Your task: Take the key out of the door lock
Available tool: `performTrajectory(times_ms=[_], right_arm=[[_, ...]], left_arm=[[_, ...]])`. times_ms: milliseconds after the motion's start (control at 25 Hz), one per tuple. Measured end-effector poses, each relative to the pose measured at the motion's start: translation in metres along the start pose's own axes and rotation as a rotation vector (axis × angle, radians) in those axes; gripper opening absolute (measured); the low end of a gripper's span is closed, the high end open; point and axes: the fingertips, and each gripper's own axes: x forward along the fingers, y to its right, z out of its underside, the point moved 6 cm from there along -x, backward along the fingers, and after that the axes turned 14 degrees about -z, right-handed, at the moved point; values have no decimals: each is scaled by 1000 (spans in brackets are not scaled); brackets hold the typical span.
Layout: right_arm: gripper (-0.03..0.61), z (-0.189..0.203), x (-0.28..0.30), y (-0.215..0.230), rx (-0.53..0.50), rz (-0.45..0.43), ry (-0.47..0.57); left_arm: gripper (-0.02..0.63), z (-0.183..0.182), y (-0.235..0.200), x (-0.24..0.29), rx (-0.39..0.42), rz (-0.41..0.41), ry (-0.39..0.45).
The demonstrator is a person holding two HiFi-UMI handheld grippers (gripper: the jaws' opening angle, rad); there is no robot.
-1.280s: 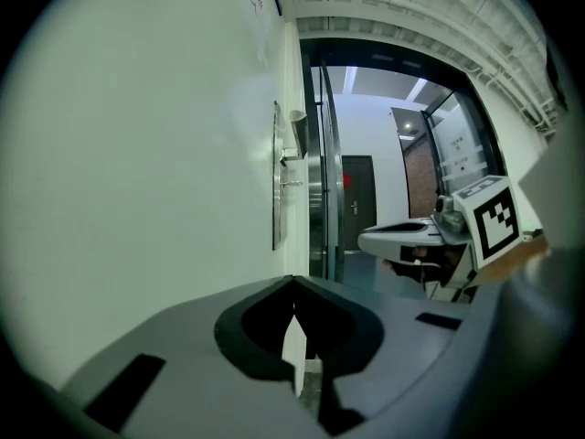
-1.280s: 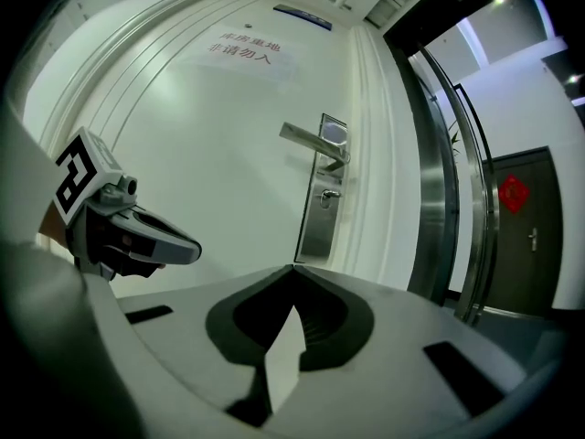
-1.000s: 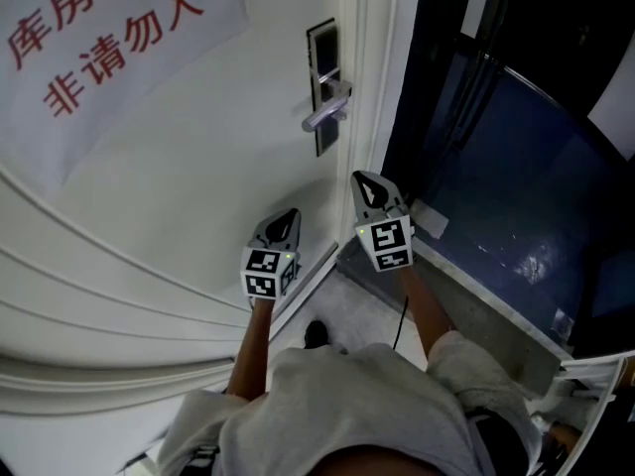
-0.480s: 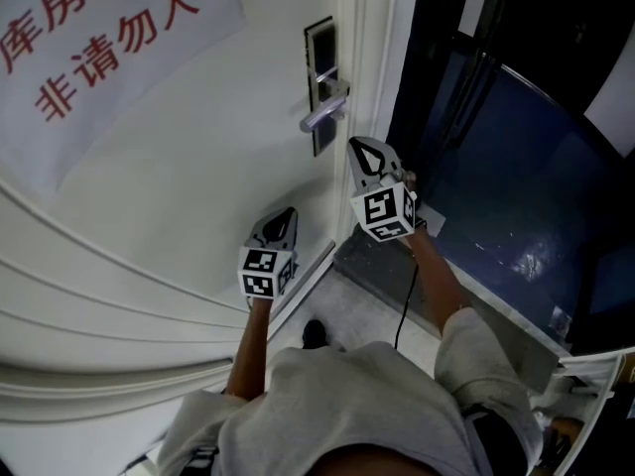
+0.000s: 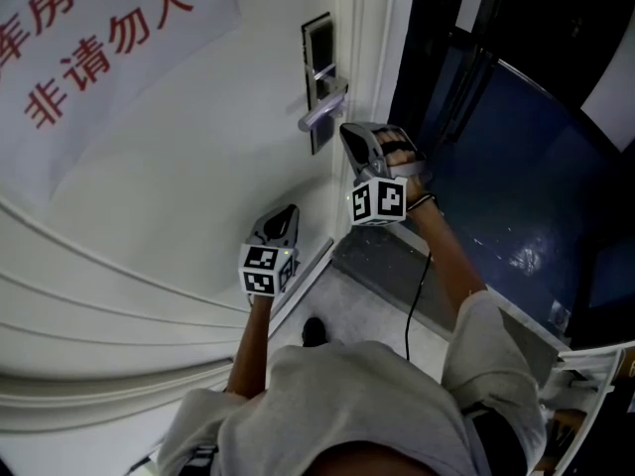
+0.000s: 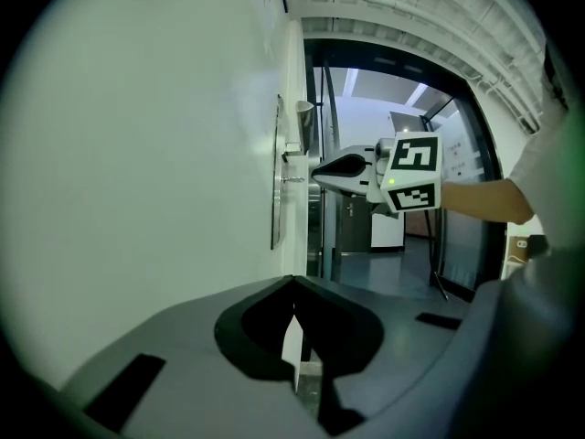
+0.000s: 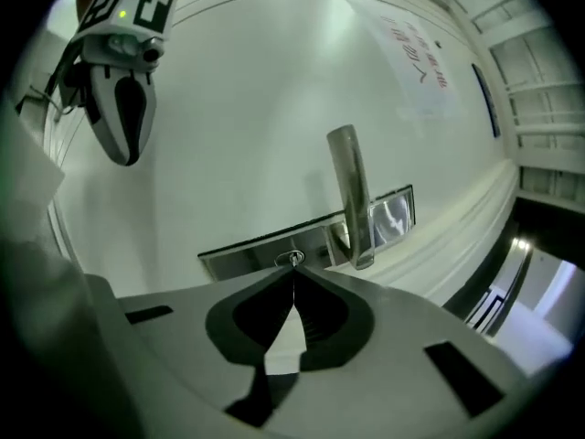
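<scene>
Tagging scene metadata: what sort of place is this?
Probably a storeroom entrance indoors: white door with red-lettered keep-out notice, metal lever handle on a lock plate, dark glossy corridor floor beyond.

White door, red print, grey grippers

The door point(image 5: 179, 167) was plain white, and its paper sign point(image 5: 99, 58) was white with red characters. The door lock point(image 5: 319, 77) was a silvery plate with a black panel, and its handle point(image 5: 322, 112) was silver too. The left gripper point(image 5: 290, 213) and the right gripper point(image 5: 347, 132) were grey with black insets. Each carried a cube of black-and-white square markers. Beyond the frame the floor point(image 5: 516, 186) was dark blue, and the person's shirt point(image 5: 347, 405) was pale grey.
</scene>
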Motion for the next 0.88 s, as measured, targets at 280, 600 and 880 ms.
performTrajectory(times_ms=[280, 600, 880], right_arm=[[26, 5, 12, -12, -257, -16, -108], [172, 9, 24, -5, -232, 0, -117], [172, 11, 44, -2, -256, 13, -136]], left_arm=[[18, 2, -1, 2, -2, 9, -5], [18, 2, -3, 3, 6, 15, -8], [18, 4, -2, 4, 12, 34, -13]])
